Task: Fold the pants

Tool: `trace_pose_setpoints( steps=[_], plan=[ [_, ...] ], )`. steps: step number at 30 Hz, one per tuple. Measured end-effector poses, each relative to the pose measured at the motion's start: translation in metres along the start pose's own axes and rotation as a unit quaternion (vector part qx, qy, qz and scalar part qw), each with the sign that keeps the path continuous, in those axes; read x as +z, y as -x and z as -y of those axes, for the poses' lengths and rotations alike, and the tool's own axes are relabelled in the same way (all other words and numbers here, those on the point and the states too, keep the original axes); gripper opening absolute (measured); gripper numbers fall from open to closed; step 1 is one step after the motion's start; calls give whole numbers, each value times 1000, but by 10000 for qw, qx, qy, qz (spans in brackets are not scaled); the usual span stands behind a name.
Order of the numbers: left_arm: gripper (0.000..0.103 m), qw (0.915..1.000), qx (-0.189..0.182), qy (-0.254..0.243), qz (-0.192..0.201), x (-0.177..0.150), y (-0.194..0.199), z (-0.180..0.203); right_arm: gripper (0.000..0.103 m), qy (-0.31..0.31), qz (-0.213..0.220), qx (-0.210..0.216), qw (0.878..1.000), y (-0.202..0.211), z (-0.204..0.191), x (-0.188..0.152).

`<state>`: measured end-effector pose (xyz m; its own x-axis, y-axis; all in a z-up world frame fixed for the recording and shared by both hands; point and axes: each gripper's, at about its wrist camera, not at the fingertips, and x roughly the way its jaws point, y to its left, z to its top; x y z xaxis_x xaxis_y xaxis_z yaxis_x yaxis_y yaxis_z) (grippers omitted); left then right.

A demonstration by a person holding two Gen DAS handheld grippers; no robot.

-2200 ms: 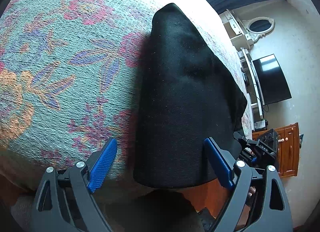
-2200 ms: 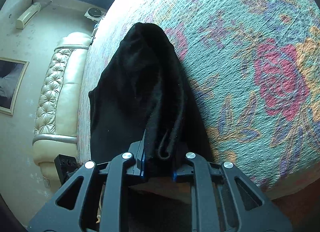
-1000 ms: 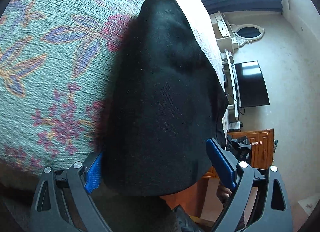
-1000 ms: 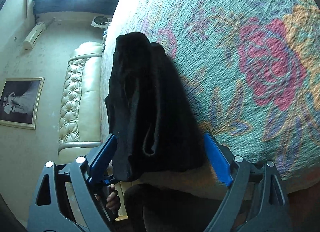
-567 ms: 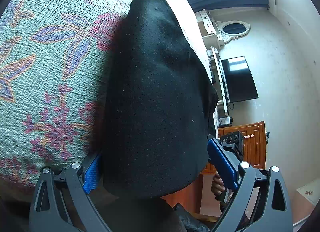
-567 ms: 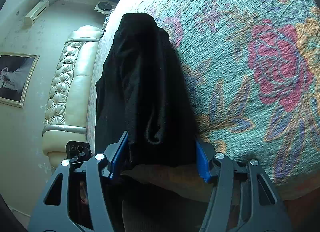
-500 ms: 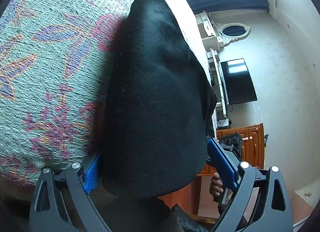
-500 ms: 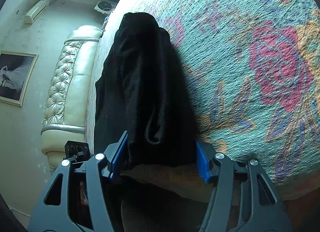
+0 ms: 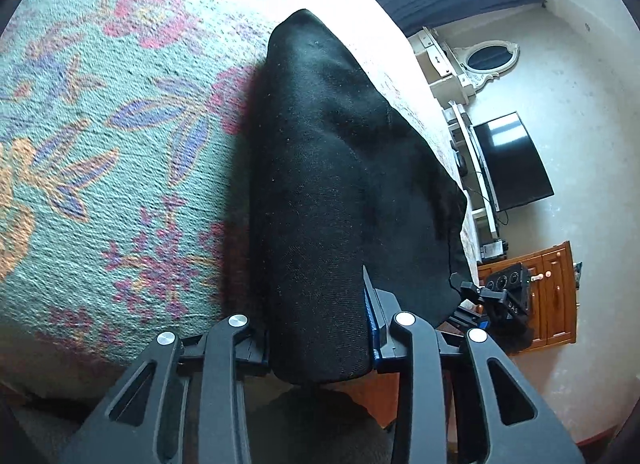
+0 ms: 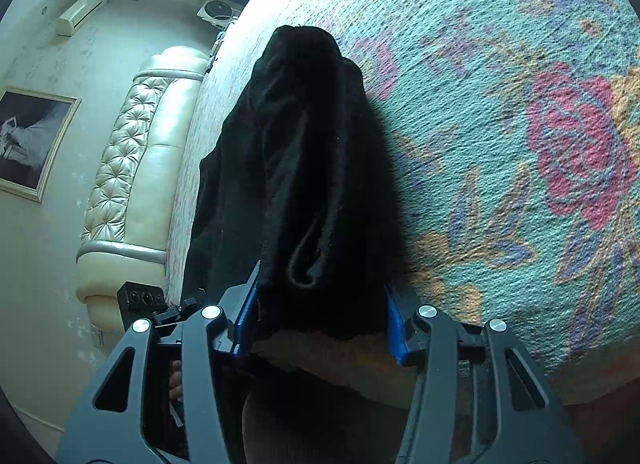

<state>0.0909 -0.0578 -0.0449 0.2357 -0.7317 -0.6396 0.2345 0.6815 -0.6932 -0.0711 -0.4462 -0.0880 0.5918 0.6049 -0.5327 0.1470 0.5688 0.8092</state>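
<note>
The black pants (image 9: pixel 340 183) lay folded lengthwise on the floral bedspread (image 9: pixel 100 163) near the bed's edge, their near end hanging over it. The left gripper (image 9: pixel 320 328) was closing, its fingers (image 9: pixel 370 328) pinching that near end. The right gripper (image 10: pixel 320 328) was closing too, its blue fingers (image 10: pixel 394 328) against the bunched fabric (image 10: pixel 312 183) on both sides.
</note>
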Motion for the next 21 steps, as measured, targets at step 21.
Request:
trace_pose_setpoints(
  steps=[21],
  plan=[
    [45, 9983, -139, 557, 40, -2, 19, -31, 57, -8, -311, 278, 9991, -30, -13, -1]
  ],
)
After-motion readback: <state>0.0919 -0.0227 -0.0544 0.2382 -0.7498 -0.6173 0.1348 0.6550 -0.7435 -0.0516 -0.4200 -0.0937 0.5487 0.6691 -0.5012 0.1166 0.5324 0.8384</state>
